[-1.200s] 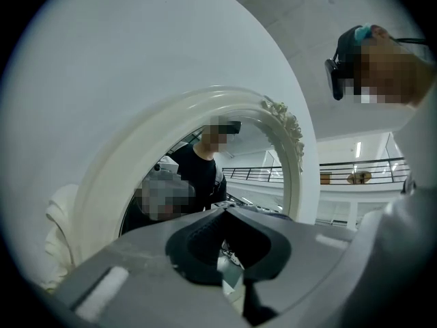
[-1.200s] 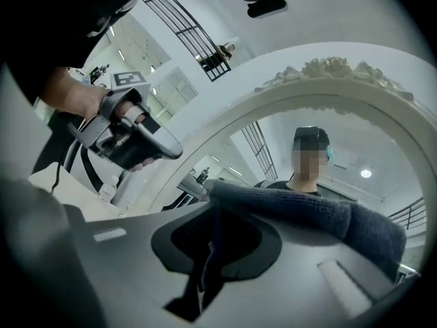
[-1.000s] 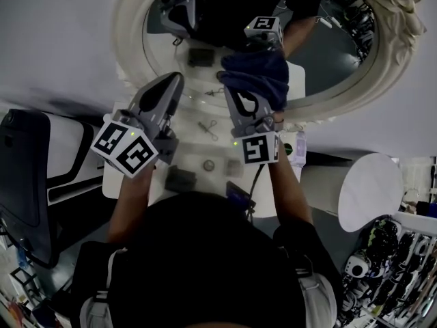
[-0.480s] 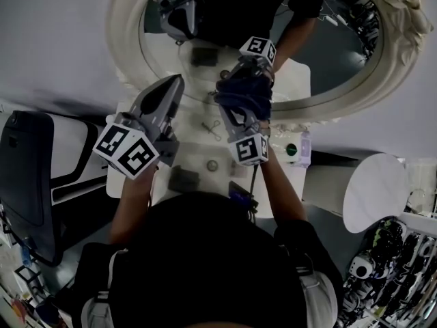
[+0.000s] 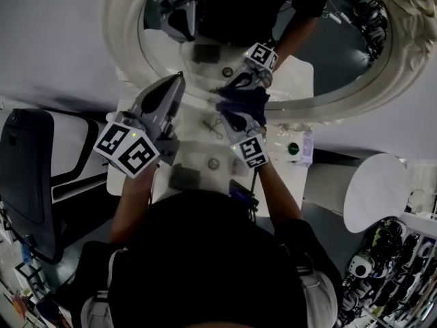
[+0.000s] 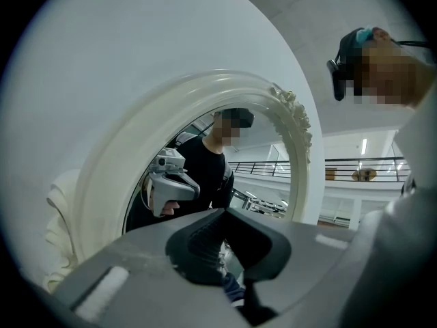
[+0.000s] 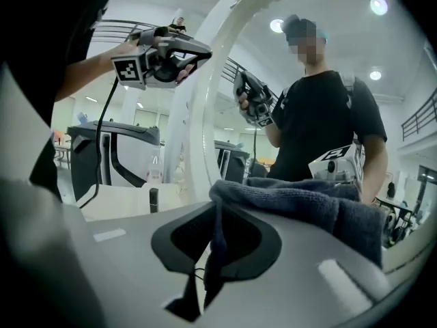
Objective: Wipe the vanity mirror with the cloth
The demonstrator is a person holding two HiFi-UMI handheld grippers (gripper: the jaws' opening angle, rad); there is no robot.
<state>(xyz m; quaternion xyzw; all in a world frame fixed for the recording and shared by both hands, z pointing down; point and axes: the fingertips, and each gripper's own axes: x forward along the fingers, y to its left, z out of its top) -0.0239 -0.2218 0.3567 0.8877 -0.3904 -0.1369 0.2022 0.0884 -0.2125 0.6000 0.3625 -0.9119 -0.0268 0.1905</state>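
The oval vanity mirror (image 5: 321, 53) in its white ornate frame (image 5: 123, 39) fills the top of the head view. A dark blue cloth (image 5: 246, 100) is bunched against the glass near the lower rim. My right gripper (image 5: 235, 109) is shut on it, the tips buried in the fabric. In the right gripper view the cloth (image 7: 307, 200) drapes over the jaws of the right gripper (image 7: 215, 251) beside the frame (image 7: 205, 101). My left gripper (image 5: 179, 80) is shut and holds nothing. It points at the frame's lower left, apart from the cloth, with the frame (image 6: 102, 176) arching ahead of the left gripper (image 6: 235, 265).
A white vanity top (image 5: 130, 176) under the mirror carries a metal clip (image 5: 216, 125), a small round piece (image 5: 214, 163), a dark box (image 5: 183, 178) and a green-capped bottle (image 5: 295, 149). A dark chair (image 5: 27, 176) stands at left, a white round stool (image 5: 375, 190) at right.
My right gripper has drawn the cloth down the glass toward the lower rim and slightly left. The left gripper has hardly moved.
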